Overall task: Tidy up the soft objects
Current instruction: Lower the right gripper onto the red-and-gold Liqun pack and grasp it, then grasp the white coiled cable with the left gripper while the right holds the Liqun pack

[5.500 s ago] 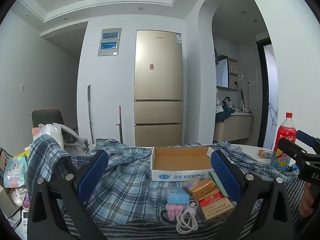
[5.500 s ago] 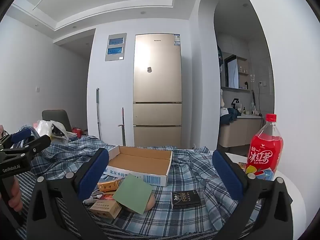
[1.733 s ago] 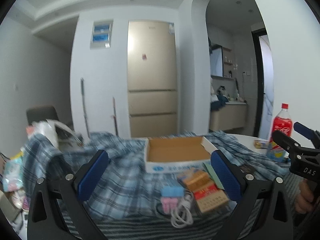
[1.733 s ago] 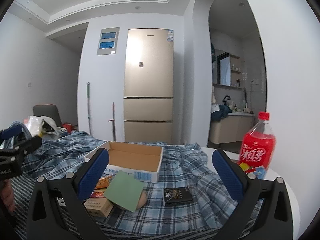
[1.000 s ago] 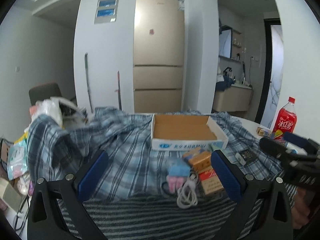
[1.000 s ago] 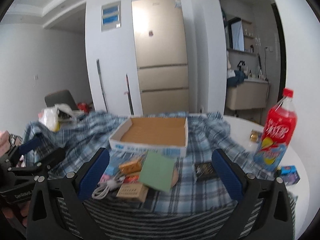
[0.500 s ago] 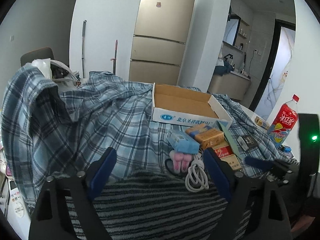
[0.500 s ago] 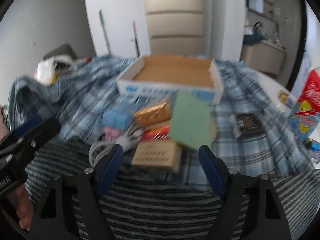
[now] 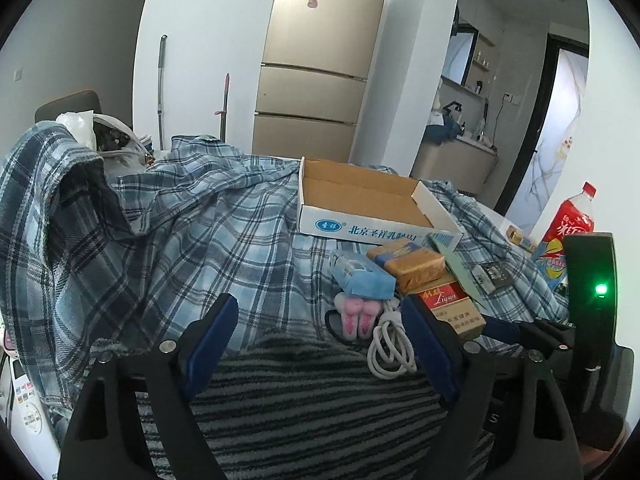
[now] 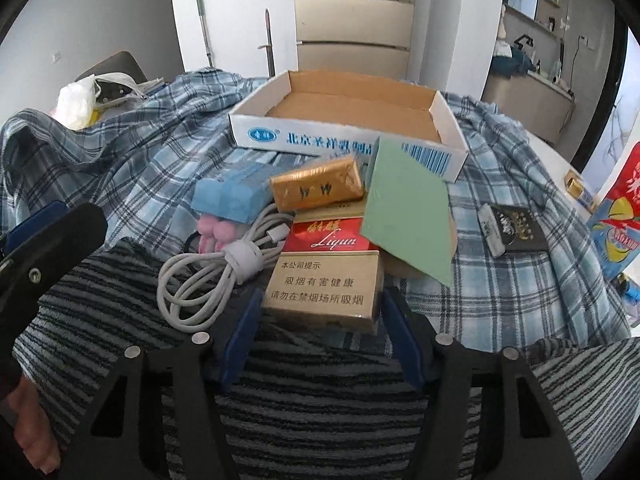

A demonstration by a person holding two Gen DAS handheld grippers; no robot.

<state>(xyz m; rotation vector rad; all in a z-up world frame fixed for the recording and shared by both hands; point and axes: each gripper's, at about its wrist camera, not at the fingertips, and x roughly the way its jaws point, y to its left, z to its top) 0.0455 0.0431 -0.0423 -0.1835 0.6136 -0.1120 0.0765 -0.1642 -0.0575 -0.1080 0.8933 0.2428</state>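
A red-and-gold cigarette carton [image 10: 326, 276] lies at the near edge of a small heap of things on a blue plaid cloth [image 10: 168, 152], and the right gripper [image 10: 320, 320] sits right at its near end: the two blue pads stand at either side of the carton's near corners, their jaws having just been closing, but the frames do not show whether the pads already press on it. In the left wrist view the same carton [image 9: 450, 306] shows just beyond the left gripper's right finger. Beside the carton lies a coiled white cable [image 10: 212, 276] bound with a white strap, touching a pink soft toy [image 10: 218, 234] that peeks out from under a light blue tissue pack [image 10: 230, 196]. A gold-wrapped pack [image 10: 318, 188] rests on top of the carton's far end, and a green sheet [image 10: 408, 208] leans tilted against the heap. Behind them stands an open, shallow cardboard box [image 10: 348, 120] with blue print on its white wall. To the right, apart from the heap, a black packet [image 10: 516, 226] lies on the plaid cloth with a small white lighter-like piece against it. A dark striped cloth [image 10: 320, 408] covers the near foreground. The left gripper [image 9: 320, 340] hangs over that striped cloth with its jaws spread wide and nothing between them, left of the cable. A red drink bottle [image 9: 572, 220] stands at the far right.
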